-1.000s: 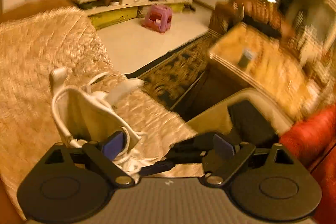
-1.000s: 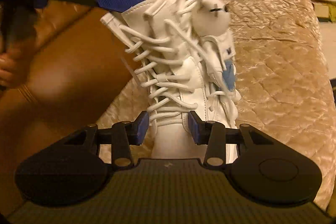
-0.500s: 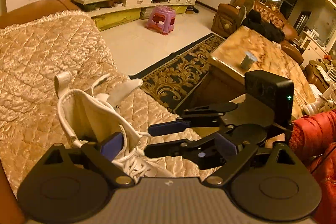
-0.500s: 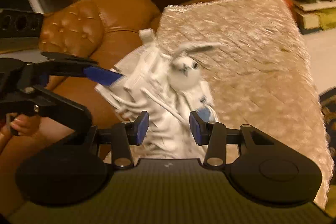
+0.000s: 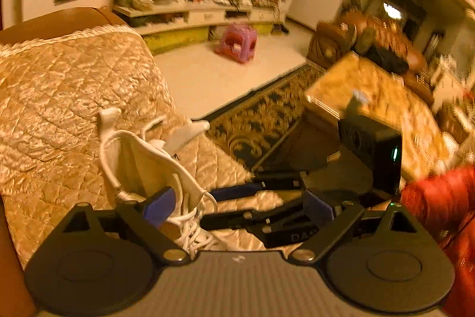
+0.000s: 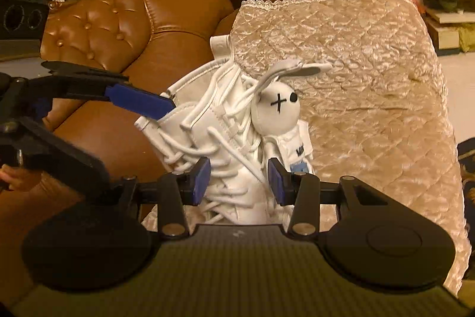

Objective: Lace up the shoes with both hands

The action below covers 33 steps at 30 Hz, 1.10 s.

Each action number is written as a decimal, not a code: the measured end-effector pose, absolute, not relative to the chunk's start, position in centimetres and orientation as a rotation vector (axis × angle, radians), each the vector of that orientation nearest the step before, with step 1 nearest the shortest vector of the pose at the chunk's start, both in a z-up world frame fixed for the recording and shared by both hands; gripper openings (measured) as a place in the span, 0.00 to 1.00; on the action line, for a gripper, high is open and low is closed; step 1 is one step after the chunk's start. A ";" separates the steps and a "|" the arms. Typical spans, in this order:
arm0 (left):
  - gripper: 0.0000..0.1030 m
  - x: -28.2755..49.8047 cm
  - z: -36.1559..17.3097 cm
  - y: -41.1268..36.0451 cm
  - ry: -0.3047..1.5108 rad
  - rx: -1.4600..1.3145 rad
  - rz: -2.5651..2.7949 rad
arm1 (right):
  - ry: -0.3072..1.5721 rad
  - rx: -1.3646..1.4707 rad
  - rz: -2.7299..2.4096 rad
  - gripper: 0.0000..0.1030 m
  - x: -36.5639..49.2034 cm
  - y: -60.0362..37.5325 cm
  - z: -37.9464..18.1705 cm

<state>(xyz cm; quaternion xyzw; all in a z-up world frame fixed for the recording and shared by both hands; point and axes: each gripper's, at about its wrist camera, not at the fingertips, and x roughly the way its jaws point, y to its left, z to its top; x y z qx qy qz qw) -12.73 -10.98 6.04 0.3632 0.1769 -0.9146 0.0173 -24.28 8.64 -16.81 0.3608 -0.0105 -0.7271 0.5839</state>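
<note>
Shoe: white high-top sneaker (image 6: 225, 138) lying on the quilted cover (image 6: 356, 79) of a brown leather sofa (image 6: 124, 17), near the cover's edge, its collar pointing away from the right wrist camera; a small plush rabbit charm (image 6: 277, 110) sits on its right side.
Laces: white laces (image 6: 207, 152) criss-cross most of the front but look slack, with loose loops standing off the upper; no bow or knot is visible.
Step in hand: judged from this, the lacing is partly done and both tools are closing on the shoe to take up the slack; neither has a lace yet.
Left tongs (image 5: 237, 205): spread wide; one blue pad (image 6: 139, 103) touches or sits just at the shoe's collar edge, seen from the right wrist camera. The other pad is well off to the side, in front of the right tool. Nothing is gripped.
Right tongs (image 6: 239, 178): moderately spread, straddling the lower laced part of the shoe; whether the pads touch the upper I cannot tell. Nothing is pinched.
Next move calls for: picking out one lace strand among the tangle and narrowing on it alone, while the left tool steadies the collar.
Risk: catching two strands, or the rabbit charm's cord, instead of one lace.
</note>
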 end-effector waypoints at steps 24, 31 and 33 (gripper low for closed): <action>0.98 -8.2 -1.5 -0.1 0.733 0.792 -1.877 | 0.224 0.928 -1.911 0.69 -19.8 17.3 -19.8; 1.00 -9.2 -4.2 5.0 0.838 0.900 -1.700 | 0.248 0.956 -1.997 0.69 -18.8 20.2 -20.2; 1.00 -9.0 -4.6 5.8 0.849 0.926 -1.655 | 0.218 0.958 -2.006 0.69 -18.7 20.9 -20.0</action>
